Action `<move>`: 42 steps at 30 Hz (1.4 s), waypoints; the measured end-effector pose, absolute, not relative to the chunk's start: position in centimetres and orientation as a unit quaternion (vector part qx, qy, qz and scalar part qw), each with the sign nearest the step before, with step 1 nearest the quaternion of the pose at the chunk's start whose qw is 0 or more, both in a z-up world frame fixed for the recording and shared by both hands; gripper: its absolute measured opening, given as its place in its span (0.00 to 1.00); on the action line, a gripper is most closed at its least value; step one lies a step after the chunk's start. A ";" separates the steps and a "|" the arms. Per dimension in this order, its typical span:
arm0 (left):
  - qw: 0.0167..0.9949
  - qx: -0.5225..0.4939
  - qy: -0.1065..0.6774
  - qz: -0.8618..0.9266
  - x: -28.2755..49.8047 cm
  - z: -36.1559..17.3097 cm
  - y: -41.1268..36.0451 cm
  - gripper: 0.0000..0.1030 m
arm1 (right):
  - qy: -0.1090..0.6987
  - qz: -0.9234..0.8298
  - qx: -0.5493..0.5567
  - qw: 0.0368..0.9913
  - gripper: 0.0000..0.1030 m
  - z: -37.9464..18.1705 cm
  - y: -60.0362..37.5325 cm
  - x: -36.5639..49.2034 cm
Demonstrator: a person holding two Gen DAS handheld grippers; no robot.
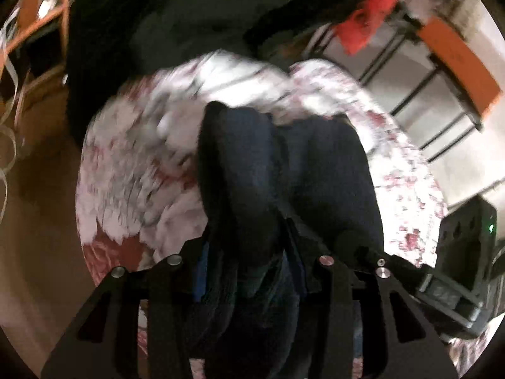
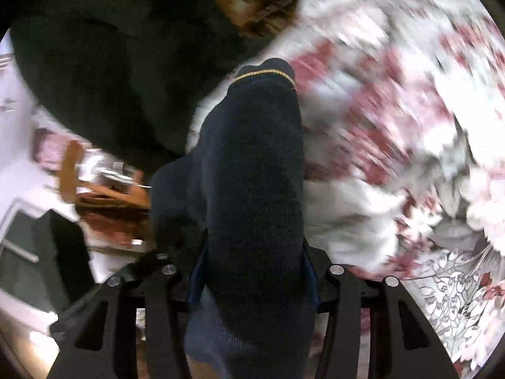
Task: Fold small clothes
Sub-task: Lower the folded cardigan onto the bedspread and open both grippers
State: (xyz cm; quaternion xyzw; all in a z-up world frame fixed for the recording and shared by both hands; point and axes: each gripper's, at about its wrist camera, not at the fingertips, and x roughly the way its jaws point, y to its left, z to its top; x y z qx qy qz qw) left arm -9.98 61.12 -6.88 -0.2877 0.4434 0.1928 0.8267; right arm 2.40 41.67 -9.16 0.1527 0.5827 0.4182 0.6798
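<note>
Sock [image 2: 252, 189] hangs between both grippers above the flowered desk [image 2: 426, 126], each pair of fingers half open yet clamped on dark knit, probably to stretch it flat for folding.

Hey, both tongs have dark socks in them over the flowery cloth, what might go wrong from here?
1. The navy sock fills the right tongs thickly bunched; it may fold unevenly.
2. The dark fabric in the left tongs looks loose and could slip out.
3. Motion blur over the floral cloth makes placement hard to judge.
</note>
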 end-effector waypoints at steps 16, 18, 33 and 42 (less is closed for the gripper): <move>0.825 -0.229 0.445 0.262 -12.7 -7.7 60.3 0.87 | 0.529 0.395 0.102 0.744 0.61 -7.3 39.4 -0.6; 0.828 -0.219 0.441 0.270 -14.1 -7.2 59.7 0.87 | 0.520 0.388 0.075 0.757 0.63 -6.5 38.7 -1.9; 0.810 -0.163 0.458 0.329 -16.5 -6.8 56.8 0.87 | 0.531 0.362 -0.053 0.764 0.88 -6.6 38.4 -3.6; 0.808 -0.130 0.450 0.356 -19.7 -4.3 54.0 0.87 | 0.513 0.320 0.049 0.795 0.90 -2.4 33.8 -4.0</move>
